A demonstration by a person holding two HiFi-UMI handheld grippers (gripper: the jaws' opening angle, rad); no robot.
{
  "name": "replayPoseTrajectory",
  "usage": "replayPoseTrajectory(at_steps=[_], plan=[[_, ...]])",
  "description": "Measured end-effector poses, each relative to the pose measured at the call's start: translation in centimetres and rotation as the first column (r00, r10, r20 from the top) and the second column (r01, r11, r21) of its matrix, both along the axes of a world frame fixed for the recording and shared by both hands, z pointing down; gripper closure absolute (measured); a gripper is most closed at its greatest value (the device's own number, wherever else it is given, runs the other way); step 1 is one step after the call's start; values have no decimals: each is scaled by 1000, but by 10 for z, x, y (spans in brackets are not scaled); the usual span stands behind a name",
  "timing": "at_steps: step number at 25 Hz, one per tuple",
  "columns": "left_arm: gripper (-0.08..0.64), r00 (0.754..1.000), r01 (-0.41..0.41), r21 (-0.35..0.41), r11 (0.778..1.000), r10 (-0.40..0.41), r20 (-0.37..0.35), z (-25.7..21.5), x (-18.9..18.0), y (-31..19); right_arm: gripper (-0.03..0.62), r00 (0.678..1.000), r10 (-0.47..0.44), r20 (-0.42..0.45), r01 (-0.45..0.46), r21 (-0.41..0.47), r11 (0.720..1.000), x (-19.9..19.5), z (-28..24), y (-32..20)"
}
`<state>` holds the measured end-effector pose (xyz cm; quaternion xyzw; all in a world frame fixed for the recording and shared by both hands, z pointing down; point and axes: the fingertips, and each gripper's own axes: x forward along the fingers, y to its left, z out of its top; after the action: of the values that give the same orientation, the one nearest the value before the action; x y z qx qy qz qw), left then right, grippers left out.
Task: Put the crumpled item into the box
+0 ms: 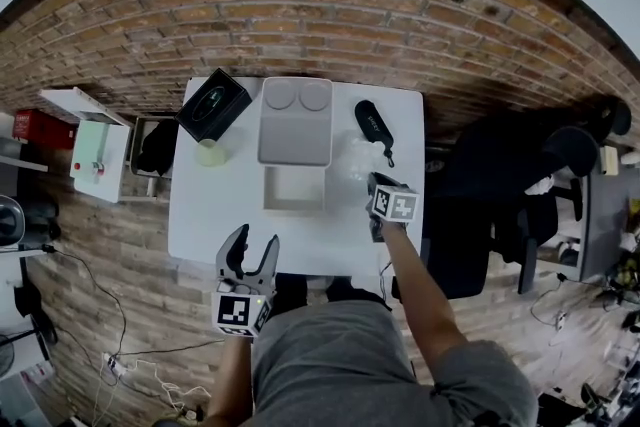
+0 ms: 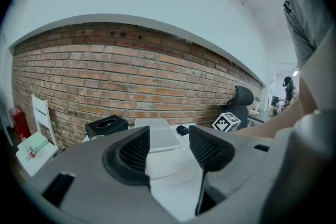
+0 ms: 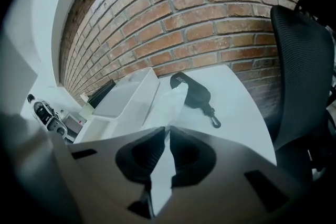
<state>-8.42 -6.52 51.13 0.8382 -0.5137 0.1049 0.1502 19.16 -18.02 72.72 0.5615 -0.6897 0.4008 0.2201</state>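
One box (image 1: 294,191), open and empty, lies left of the right tool (image 3: 167,131), clamped on one crumpled item (image 3: 173,101); left tool (image 2: 169,137) gapes.

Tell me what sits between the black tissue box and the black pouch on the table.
The grey box sits between the black tissue box and the black pouch, as the head view shows best.

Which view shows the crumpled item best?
The right gripper view: the crumpled item is close up, pinched between the jaws of the right gripper. The head view gives at best a faint pale patch; the left gripper view shows none of it.
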Motion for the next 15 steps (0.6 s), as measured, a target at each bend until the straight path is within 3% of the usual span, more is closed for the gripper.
replayPoseTrajectory(at_steps=[9, 15], plan=[[339, 1000, 5, 34, 999, -5, 3, -6, 3, -5, 561, 996, -87, -6, 87, 72, 994, -22, -33, 20], [339, 1000, 11, 68, 998, -11, 4, -17, 1, -8, 561, 991, -132, 9, 132, 69, 989, -38, -38, 35]])
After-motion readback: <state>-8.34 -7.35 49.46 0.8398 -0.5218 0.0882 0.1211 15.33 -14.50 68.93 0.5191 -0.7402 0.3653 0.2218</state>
